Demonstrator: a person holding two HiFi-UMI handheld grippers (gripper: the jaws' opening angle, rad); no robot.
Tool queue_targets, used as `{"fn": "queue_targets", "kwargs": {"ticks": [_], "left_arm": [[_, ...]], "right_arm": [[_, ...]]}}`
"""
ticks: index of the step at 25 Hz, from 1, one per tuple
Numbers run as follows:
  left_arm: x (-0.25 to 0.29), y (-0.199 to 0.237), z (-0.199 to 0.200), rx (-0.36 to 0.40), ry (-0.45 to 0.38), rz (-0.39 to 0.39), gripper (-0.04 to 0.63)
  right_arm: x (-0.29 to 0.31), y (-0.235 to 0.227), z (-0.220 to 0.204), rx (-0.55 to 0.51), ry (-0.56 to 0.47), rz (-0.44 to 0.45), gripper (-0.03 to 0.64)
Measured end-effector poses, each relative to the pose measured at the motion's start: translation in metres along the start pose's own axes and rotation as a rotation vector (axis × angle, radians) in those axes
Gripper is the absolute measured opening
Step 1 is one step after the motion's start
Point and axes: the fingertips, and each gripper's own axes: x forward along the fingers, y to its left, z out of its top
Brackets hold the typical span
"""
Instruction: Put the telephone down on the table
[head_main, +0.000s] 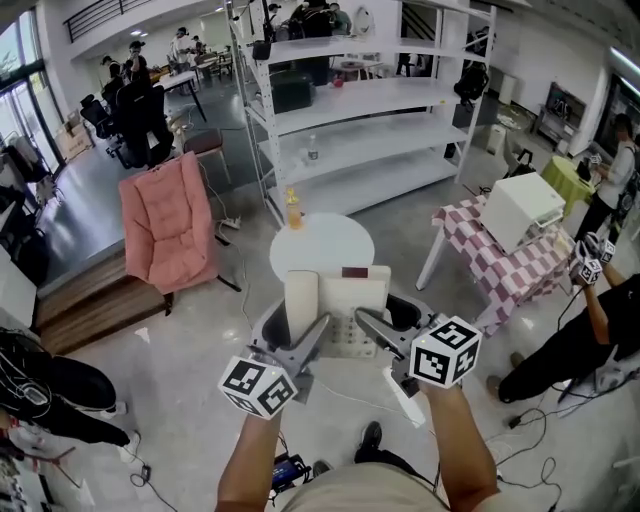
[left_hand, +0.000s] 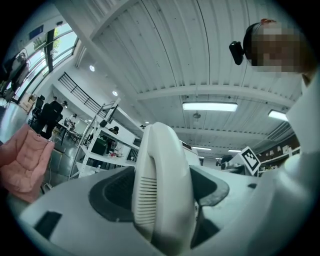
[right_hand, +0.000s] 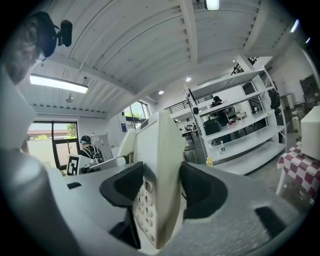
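Observation:
A cream telephone (head_main: 340, 300) with its handset on the left hangs in the air between both grippers, just short of the round white table (head_main: 322, 245). My left gripper (head_main: 297, 326) is shut on the handset side; the left gripper view shows the handset (left_hand: 161, 185) pinched between the dark pads (left_hand: 112, 192). On the other side, my right gripper (head_main: 388, 318) is shut on the telephone's right edge. The right gripper view shows the keypad body (right_hand: 156, 180) clamped edge-on between the jaws. The phone is tilted up, and its underside is hidden.
An orange bottle (head_main: 293, 212) stands at the round table's far left rim. A pink folding chair (head_main: 168, 222) is to the left, white shelving (head_main: 350, 100) behind. A checkered table (head_main: 505, 262) with a white box (head_main: 522, 208) and a crouching person (head_main: 585, 340) are to the right.

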Motion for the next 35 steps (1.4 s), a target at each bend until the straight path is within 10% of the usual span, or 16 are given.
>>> {"fn": "queue_targets", "kwargs": {"ticks": [19, 35], "left_arm": [[0.105, 0.022, -0.006, 0.073, 0.004, 0.161, 0.330], [0.198, 0.037, -0.028, 0.053, 0.036, 0.059, 0.330]], "right_arm": [[0.035, -0.108, 0.037, 0.025, 0.016, 0.182, 0.224], [0.041, -0.195, 0.055, 0.039, -0.007, 0.080, 0.224]]}}
